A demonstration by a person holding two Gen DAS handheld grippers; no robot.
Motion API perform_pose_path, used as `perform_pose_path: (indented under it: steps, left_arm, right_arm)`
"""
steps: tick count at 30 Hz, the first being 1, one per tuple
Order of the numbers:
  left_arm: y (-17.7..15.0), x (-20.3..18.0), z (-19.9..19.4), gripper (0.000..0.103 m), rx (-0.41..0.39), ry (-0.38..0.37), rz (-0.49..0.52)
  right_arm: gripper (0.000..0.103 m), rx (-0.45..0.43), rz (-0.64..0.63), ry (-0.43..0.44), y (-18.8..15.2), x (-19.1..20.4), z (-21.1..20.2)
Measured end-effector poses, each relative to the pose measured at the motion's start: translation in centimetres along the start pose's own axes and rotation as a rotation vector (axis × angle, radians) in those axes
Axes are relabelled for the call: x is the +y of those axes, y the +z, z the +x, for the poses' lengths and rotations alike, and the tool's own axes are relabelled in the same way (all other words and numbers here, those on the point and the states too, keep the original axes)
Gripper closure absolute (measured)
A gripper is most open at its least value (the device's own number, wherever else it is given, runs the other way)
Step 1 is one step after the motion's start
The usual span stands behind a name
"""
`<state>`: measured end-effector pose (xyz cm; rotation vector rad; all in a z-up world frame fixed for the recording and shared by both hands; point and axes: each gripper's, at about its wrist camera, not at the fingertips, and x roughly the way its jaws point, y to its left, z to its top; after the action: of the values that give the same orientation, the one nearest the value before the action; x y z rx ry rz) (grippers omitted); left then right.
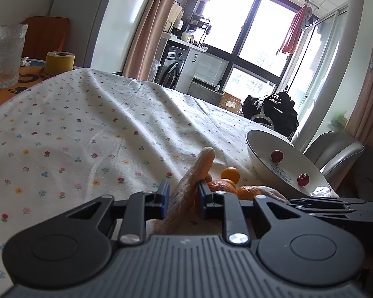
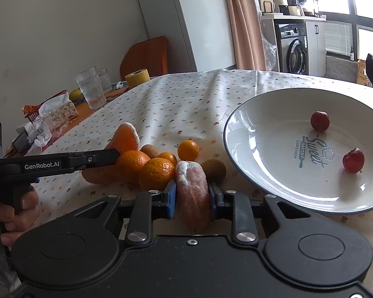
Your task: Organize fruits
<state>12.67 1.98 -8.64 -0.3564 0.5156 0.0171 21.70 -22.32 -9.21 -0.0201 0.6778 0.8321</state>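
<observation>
While each gripper's jaws clamp a peeled pomelo segment, left gripper point(image 1: 182, 195) and right gripper point(image 2: 192, 193) sit beside the tangerines point(image 2: 146, 166); next, carry both toward the plate point(image 2: 261, 173) at two o'clock.

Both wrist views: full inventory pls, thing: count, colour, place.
pomelo segments: two, pinkish-orange, one in each gripper
oranges: about three, orange, piled left of plate
kumquat: one, orange, behind pile
brown fruits: two, brown, in pile
plate: one, white, blue rim, right
red fruits: two, red, in plate
tablecloth: one, white, floral
glasses: two, clear, far left
tape roll: one, yellow, behind glasses
left gripper: black, blue fingers, shut on segment
right gripper: black, shut on segment
hand: one, left edge
</observation>
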Motion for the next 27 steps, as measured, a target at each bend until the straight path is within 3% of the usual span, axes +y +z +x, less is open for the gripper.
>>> perform_pose_path:
  steps: [5, 27]
  left_arm:
    - [-0.1, 0.7, 0.7, 0.083, 0.042, 0.026, -0.020]
    - [0.6, -0.3, -2.5, 0.088, -0.004, 0.055, 0.002]
  right_arm:
    - [0.078, 0.007, 0.018, 0.010, 0.0, 0.2, 0.7]
    - [0.082, -0.054, 0.011, 0.009, 0.6, 1.2, -2.1]
